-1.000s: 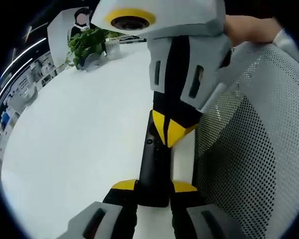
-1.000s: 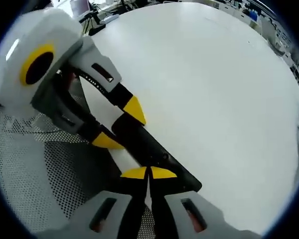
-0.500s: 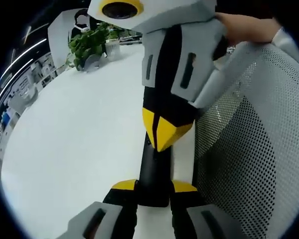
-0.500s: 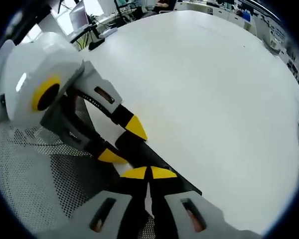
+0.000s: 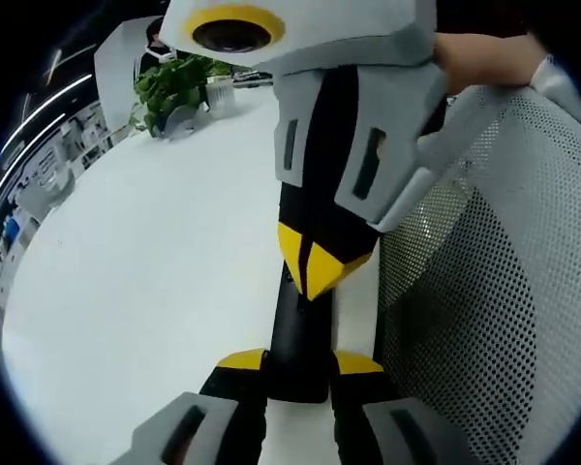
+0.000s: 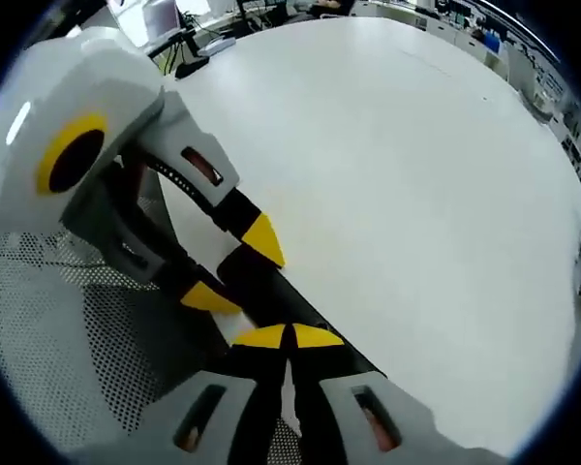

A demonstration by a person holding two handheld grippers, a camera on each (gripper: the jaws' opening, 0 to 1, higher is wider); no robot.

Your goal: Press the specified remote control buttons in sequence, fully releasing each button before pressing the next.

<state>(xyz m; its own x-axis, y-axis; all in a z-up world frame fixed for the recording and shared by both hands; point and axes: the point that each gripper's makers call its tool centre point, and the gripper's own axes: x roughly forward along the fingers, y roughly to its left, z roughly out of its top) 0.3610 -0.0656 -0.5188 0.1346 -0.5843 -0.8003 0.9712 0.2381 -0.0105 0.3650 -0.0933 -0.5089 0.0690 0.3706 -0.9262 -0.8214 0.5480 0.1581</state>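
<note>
Here, left gripper [image 5: 300,363] jaws grasping remote [image 5: 298,334], right gripper [image 6: 289,336] jaws clenched above it

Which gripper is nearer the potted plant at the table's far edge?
Right. The right gripper points down onto the remote control, partway toward the potted plant; the left gripper clamps the remote's near end, farther away.

We see a broad white table [image 5: 145,252] running far back, with a leafy green plant [image 5: 170,85] at its far end. Beside the table stands a grey mesh chair back [image 5: 494,291]. Beyond the table's edge lie cluttered desks [image 6: 189,44] and bright ceiling light strips [image 5: 48,102].
</note>
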